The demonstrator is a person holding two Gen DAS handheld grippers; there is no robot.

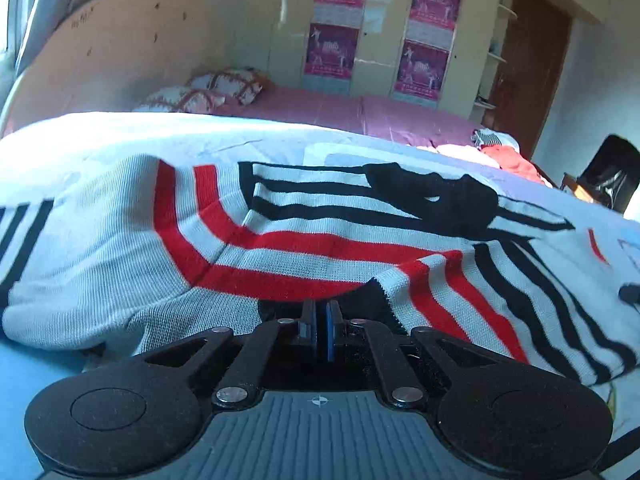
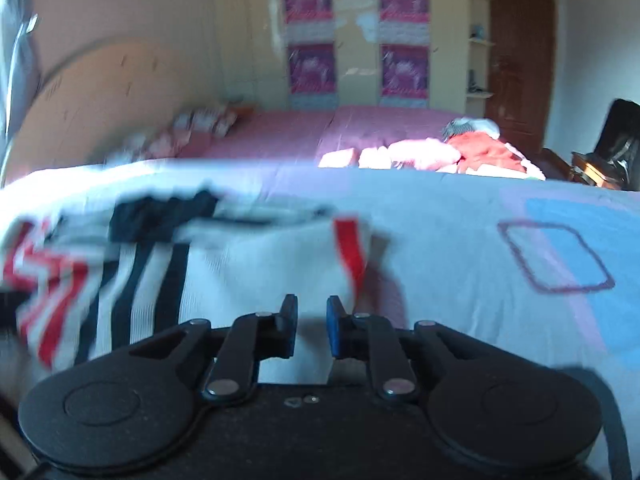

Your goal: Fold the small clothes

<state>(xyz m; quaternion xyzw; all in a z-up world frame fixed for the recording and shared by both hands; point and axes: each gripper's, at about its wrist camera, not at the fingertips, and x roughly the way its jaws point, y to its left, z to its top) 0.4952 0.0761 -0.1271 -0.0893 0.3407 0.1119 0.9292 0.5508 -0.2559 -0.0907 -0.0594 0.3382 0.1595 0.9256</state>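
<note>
A white knit sweater [image 1: 280,256] with red and black stripes lies half folded on the bed. Its near black hem bunches at the tips of my left gripper [image 1: 321,312], whose jaws are pressed together on that hem. In the blurred right wrist view the same sweater [image 2: 248,264] spreads to the left and under my right gripper [image 2: 312,312]. That gripper's jaws stand a narrow gap apart over the white knit. Nothing is pinched between its fingertips [image 2: 334,312].
The sweater rests on a pale blue bedcover [image 2: 460,240] with a printed square outline. Behind it are a pink bed [image 1: 320,108] with pillows [image 1: 216,88] and a pile of red and pink clothes [image 2: 460,152]. A wardrobe with posters, a brown door and a dark chair stand at the back.
</note>
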